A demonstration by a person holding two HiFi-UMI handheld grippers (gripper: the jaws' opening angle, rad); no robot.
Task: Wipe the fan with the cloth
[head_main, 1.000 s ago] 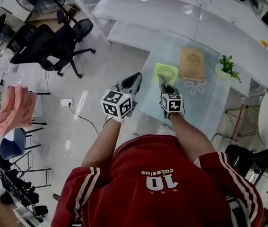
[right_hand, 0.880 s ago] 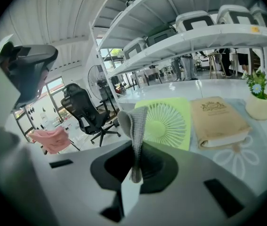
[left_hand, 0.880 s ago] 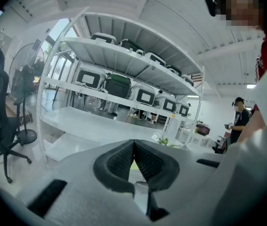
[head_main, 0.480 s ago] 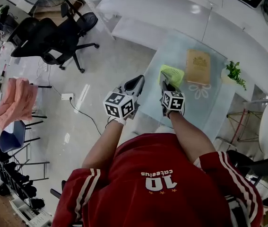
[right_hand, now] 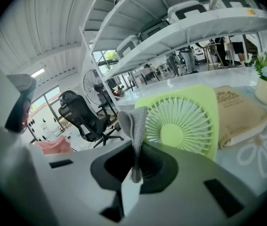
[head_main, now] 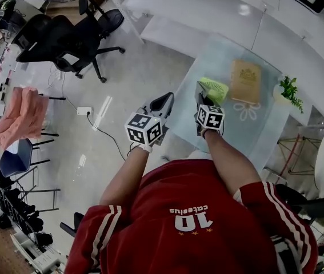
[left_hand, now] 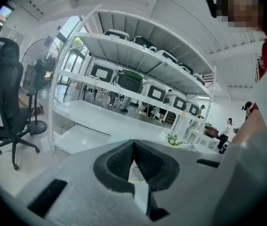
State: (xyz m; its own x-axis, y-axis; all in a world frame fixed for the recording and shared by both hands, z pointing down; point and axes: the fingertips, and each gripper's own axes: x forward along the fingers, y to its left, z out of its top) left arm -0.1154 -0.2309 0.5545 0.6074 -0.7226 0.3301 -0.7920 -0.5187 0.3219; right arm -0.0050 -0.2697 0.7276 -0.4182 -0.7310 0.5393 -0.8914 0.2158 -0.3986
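Fan (right_hand: pixel 182 126) relative to right hand-held gripper (right_hand: pixel 135 160): straight ahead of the jaws and near, grille facing them, standing on the glass worktop (head_main: pixel 253 127). The jaws are clenched on a grey cloth (right_hand: pixel 134 124), which rises between gripper and fan. Left hand-held gripper (head_main: pixel 160 104), jaws together and empty, hangs off the worktop's left edge, farther away. The wipe therefore probably falls to the right.

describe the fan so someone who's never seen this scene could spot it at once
Find the pale glass table in front of the white shelving. Near its left edge, just ahead of the right gripper holding the grey cloth, sits a small fan. It is the only lime-green thing there, square with a round slatted grille, left of the tan book and potted plant.
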